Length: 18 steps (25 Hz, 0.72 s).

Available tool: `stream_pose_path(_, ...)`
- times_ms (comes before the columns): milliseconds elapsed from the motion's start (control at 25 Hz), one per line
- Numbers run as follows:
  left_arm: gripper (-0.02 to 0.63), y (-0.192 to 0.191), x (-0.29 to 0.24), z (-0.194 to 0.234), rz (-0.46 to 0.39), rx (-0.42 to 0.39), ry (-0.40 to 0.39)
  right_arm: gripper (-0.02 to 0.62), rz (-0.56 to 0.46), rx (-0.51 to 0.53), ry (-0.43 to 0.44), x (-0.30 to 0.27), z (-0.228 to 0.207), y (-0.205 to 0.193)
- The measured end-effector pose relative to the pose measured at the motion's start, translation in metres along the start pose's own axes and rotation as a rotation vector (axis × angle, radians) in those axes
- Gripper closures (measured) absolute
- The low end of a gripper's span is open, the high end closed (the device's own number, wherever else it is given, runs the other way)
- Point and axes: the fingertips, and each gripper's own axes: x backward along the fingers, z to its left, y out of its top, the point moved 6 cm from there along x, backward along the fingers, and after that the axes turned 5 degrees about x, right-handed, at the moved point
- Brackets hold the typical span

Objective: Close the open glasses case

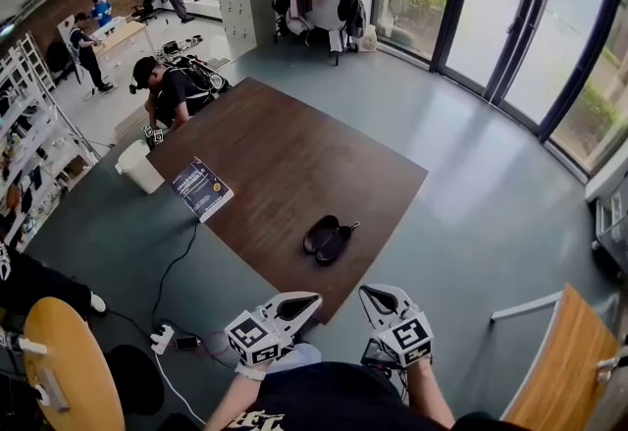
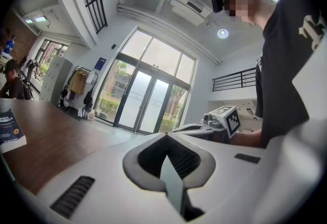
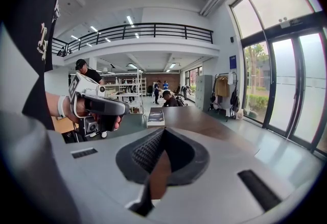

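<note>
The open black glasses case (image 1: 331,239) lies on the brown table (image 1: 294,164), near its front corner, both halves spread flat. My left gripper (image 1: 312,298) and right gripper (image 1: 365,290) hover side by side just short of the table's near edge, well apart from the case. Both point toward the table with jaws together and nothing between them. In the left gripper view its jaws meet at a tip (image 2: 165,135), and the right gripper (image 2: 186,127) shows beyond. In the right gripper view its tip (image 3: 163,130) is shut, with the left gripper (image 3: 125,108) at the left.
A book (image 1: 201,188) lies at the table's left edge. A person (image 1: 172,90) bends over the far corner, beside a white bin (image 1: 140,167). A power strip (image 1: 162,336) and cables lie on the floor. A round wooden table (image 1: 64,370) stands at my left.
</note>
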Motion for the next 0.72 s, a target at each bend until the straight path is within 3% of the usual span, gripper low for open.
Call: stream_pose_path(720,0.600,0.024,0.012,0.071,-0.024,0.032,-0.012,0.607,0.038,0.028,0.016,-0.071,-0.004,0.031)
